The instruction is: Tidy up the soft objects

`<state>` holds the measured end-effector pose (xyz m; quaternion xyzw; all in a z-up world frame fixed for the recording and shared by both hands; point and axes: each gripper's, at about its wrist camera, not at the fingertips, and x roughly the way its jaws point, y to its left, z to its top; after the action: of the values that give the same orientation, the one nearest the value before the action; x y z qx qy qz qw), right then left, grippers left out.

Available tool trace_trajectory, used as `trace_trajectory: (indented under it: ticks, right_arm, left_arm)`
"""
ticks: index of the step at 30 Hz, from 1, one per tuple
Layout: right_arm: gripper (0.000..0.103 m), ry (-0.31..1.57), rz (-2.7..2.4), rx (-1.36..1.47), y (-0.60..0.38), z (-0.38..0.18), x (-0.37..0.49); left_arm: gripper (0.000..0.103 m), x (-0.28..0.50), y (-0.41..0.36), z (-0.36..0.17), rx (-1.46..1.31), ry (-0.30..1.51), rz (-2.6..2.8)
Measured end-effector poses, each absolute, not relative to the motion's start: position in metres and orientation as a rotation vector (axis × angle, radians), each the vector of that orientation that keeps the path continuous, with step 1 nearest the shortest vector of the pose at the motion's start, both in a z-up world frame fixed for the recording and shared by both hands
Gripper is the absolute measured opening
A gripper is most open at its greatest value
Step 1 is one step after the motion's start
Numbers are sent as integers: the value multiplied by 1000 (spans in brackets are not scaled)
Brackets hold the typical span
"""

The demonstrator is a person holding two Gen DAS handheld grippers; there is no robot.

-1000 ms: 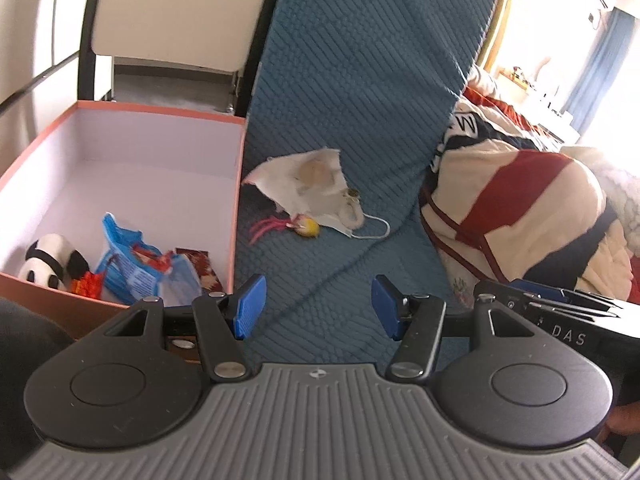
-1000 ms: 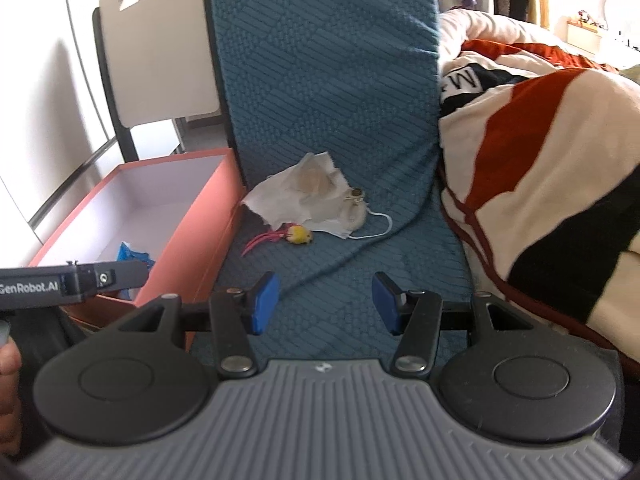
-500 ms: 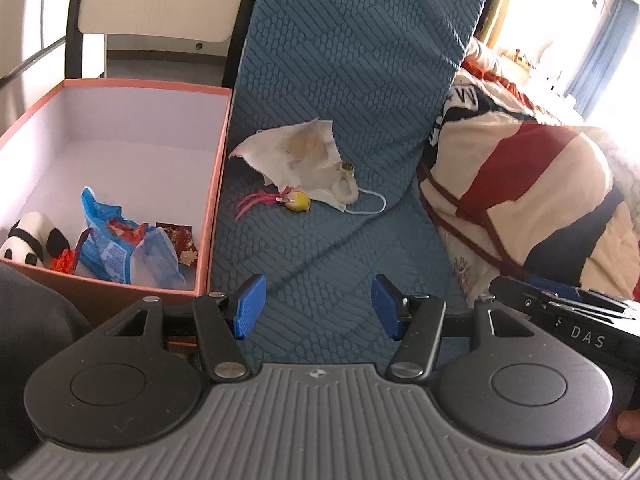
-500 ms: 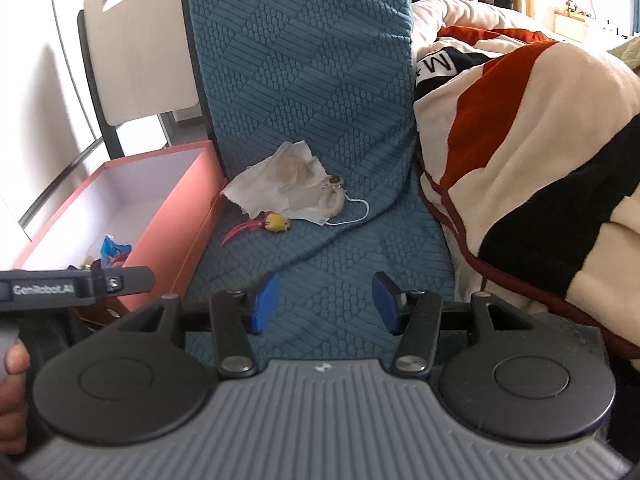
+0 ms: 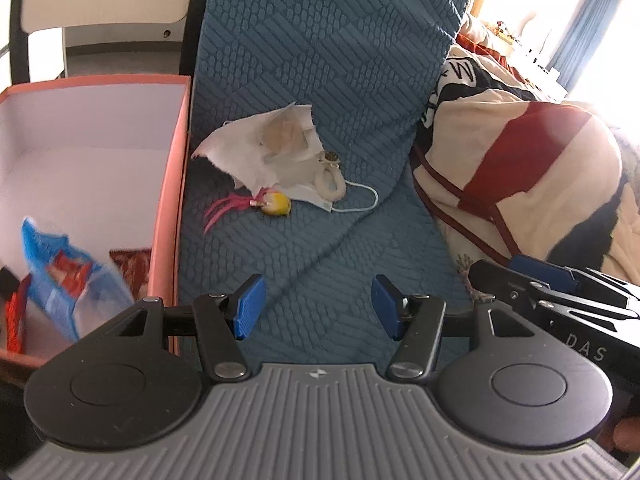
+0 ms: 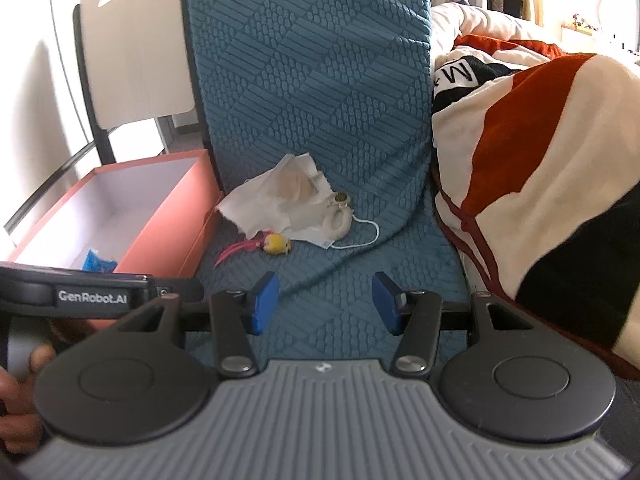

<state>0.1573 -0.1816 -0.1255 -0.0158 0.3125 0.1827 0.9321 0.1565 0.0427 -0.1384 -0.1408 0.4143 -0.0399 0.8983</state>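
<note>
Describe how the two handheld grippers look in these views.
Both match: the left gripper and right gripper have blue ribbed pads on black linkage arms, round black discs and a grey ribbed base. Side housings are black, lettered "GenRobot.AI" on the left, "DAS" on the right.

both hand-held grippers nearer the white cloth [image 5: 264,152], panda toy out of frame

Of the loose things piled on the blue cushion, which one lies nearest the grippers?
The small yellow toy with pink feathers: it sits at the front of the pile, ahead of the white cloth, face mask and fuzzy white ring.
</note>
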Motion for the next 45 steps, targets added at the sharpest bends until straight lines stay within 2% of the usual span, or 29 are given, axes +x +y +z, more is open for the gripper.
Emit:
trace_trajectory:
  ticks: [14, 28, 32, 40, 45]
  right_arm:
    - [55, 638, 404, -24, -164, -136, 210]
    - [52, 712, 455, 7, -145, -150, 285]
    - [50, 749, 449, 2, -141, -156, 311]
    - [44, 832, 446, -30, -138, -169, 365]
    - [42, 908, 446, -17, -141, -183, 392]
  left_arm:
    - [64, 243, 47, -155, -379, 848, -107]
    - [64, 338, 63, -181, -424, 919, -61]
    - [70, 363, 71, -190, -426, 937, -36]
    - [72, 397, 81, -213, -494, 1003, -50]
    - [78, 415, 85, -223, -499, 1026, -33]
